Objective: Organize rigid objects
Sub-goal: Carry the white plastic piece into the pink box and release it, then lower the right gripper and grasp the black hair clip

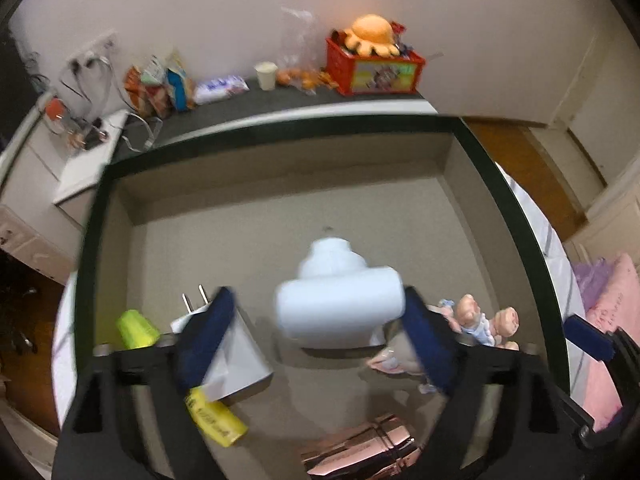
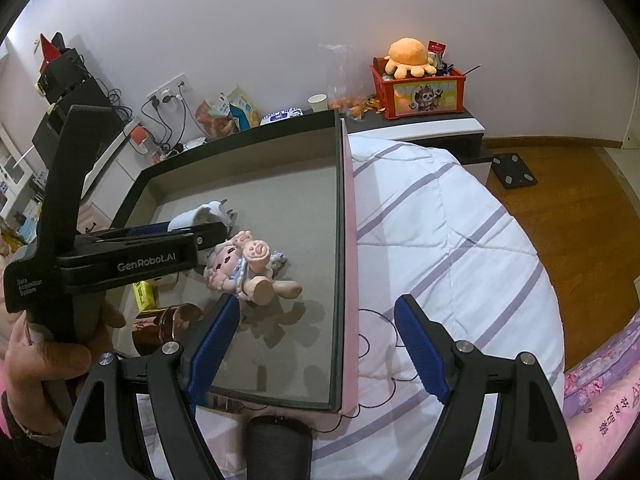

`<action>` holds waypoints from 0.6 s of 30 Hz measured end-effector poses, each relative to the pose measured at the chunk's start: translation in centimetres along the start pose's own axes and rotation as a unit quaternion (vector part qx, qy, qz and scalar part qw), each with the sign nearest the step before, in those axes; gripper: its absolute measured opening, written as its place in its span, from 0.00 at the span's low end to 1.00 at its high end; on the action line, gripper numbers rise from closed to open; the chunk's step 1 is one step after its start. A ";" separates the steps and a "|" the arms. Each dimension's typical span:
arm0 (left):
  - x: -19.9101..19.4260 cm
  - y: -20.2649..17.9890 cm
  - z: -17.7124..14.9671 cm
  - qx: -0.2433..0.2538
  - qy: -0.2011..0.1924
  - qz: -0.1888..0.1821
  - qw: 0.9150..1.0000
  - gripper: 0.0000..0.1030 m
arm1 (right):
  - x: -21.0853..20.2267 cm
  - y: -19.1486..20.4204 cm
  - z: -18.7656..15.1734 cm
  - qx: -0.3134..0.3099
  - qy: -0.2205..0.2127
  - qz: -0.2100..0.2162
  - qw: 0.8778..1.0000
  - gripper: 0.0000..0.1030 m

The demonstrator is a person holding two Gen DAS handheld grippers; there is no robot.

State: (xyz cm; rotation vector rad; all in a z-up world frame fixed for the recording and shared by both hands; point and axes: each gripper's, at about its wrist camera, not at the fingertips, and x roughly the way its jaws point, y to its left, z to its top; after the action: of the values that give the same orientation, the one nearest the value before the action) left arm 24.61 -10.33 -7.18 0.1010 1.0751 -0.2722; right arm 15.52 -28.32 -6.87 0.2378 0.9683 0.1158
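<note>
A white plastic bottle [image 1: 340, 304] lies blurred on the grey floor of a shallow dark-rimmed box [image 1: 280, 136], directly between the two blue pads of the left gripper [image 1: 318, 312]. The jaws stand spread wide: the left pad is clear of the bottle with a gap of box floor showing, and the right pad sits just at the bottle's end, where the blur makes it impossible to tell whether they touch; there is no pinch on it. Beside that gripper, inside the box, lie a white plug adapter [image 1: 236, 344], a lime-green spool [image 1: 136, 328], a yellow packet [image 1: 216, 416], a rose-gold cylinder [image 1: 360, 448] at the near edge, and a small pink doll [image 1: 480, 320] to the right. In the right wrist view the box [image 2: 240, 148] rests on a white striped bed quilt [image 2: 460, 240], and the left gripper [image 2: 208, 232] reaches in from the left, held by a hand [image 2: 44, 352], with the white bottle [image 2: 200, 214] just beyond its tips. The right gripper [image 2: 316, 320] hovers spread open and empty over the box's near right corner; its left pad hangs above the box floor just short of the doll [image 2: 248, 268], its right pad over the quilt outside the rim.
</note>
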 end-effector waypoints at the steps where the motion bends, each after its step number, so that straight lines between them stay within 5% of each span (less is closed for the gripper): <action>1: -0.5 0.1 -0.2 -0.002 -0.007 -0.002 1.000 0.92 | -0.2 0.1 0.0 -0.002 -0.001 -0.001 1.000 0.79; 8: -4.9 0.4 -2.4 -0.010 -0.046 0.021 0.999 0.94 | -3.0 1.6 -0.9 -0.013 -0.021 -0.005 1.000 0.79; 18: -12.6 3.0 -9.7 -0.056 -0.093 0.047 0.993 0.97 | -6.8 4.7 -3.2 -0.043 -0.042 -0.004 0.998 0.79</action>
State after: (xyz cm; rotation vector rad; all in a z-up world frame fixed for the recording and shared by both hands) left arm 11.50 -3.26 -0.84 0.0249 0.8956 -0.1318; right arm 9.07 -24.67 -1.97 0.1582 0.8790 0.1389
